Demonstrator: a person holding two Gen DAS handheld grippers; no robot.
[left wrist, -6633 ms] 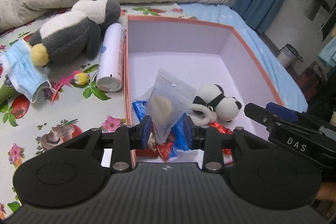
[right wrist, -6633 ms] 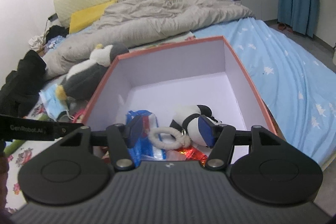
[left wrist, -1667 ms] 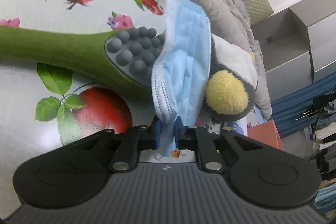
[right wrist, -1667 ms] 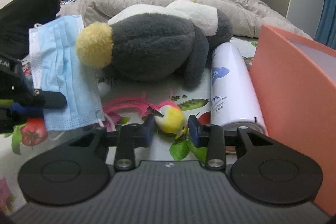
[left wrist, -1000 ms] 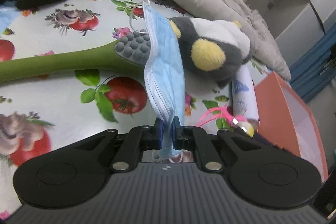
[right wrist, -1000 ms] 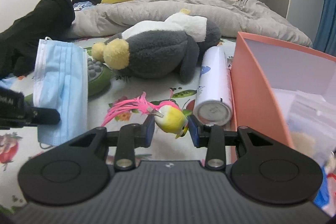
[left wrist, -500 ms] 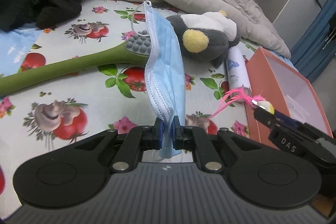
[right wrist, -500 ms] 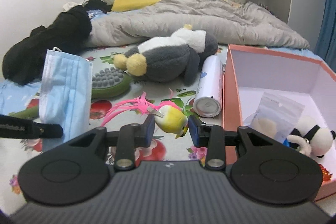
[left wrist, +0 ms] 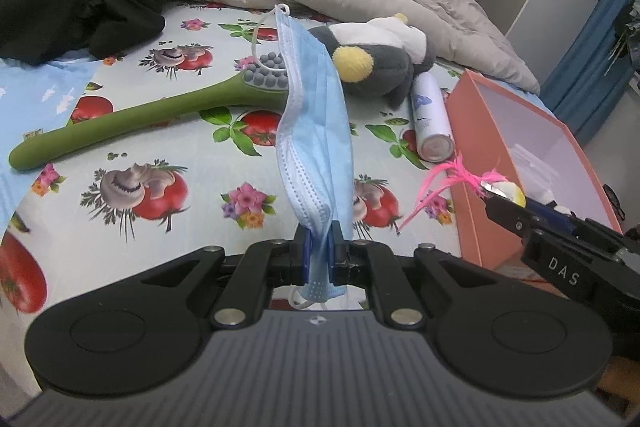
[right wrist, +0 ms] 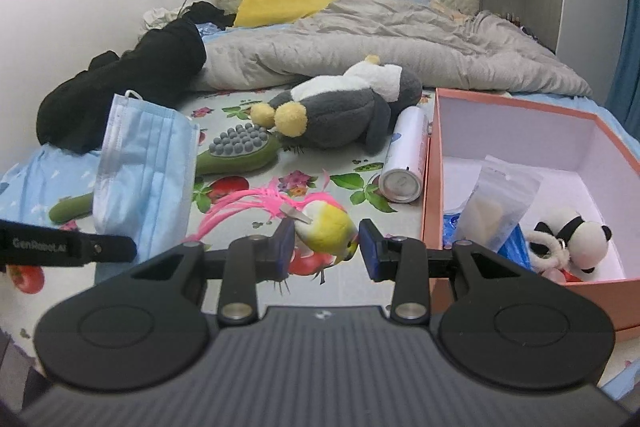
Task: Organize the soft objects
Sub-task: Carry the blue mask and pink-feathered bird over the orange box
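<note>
The pale blue pleated face mask [left wrist: 316, 131] hung pinched in the left gripper [left wrist: 320, 251], whose jaws were nearly closed on its lower edge. The right gripper [right wrist: 326, 245] held a small yellow plush bird with pink feathers [right wrist: 326, 225] between narrow jaws. Both looked due for the salmon cardboard box [right wrist: 432, 187] at three o'clock; releasing well past its rim would keep the limp mask from draping over the wall. Inside lay a panda plush [right wrist: 568, 239], a clear pouch [right wrist: 500, 203] and blue packets [right wrist: 514, 247].
</note>
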